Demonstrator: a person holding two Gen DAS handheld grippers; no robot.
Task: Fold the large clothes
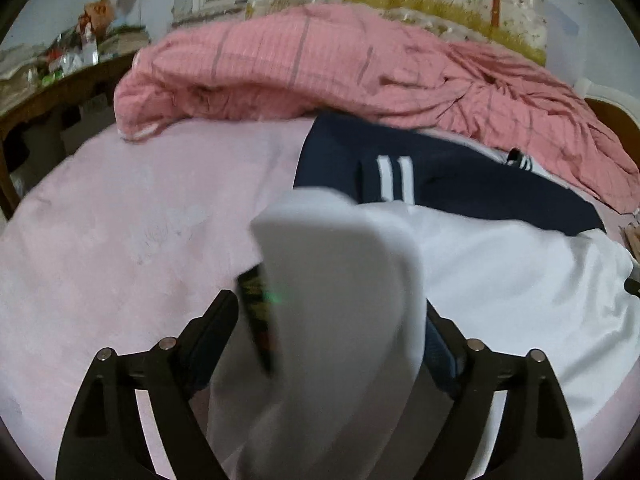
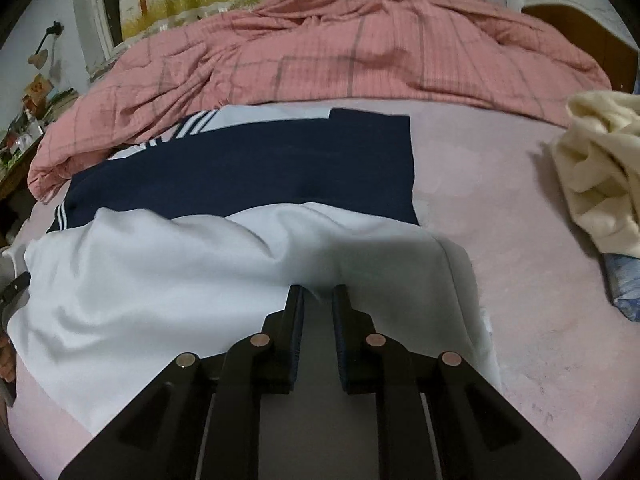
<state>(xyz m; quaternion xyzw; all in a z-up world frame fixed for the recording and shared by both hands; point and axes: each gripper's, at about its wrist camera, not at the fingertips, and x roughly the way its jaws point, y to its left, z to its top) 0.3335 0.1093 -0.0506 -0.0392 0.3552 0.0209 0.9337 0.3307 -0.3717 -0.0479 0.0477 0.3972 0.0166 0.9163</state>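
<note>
A white and navy garment with white stripes lies spread on the pale pink bed sheet. Its navy part is on the far side and its white part on the near side. My right gripper pinches a raised crease of the white cloth at the near edge, its jaws a narrow gap apart. In the left wrist view a thick fold of the white cloth stands up between the wide jaws of my left gripper. A dark label shows beside that fold, and the left finger stands apart from the cloth.
A rumpled pink checked quilt is heaped along the far side of the bed. A cream cloth lies at the right, with a blue patterned item under it. A cluttered wooden desk stands at the far left.
</note>
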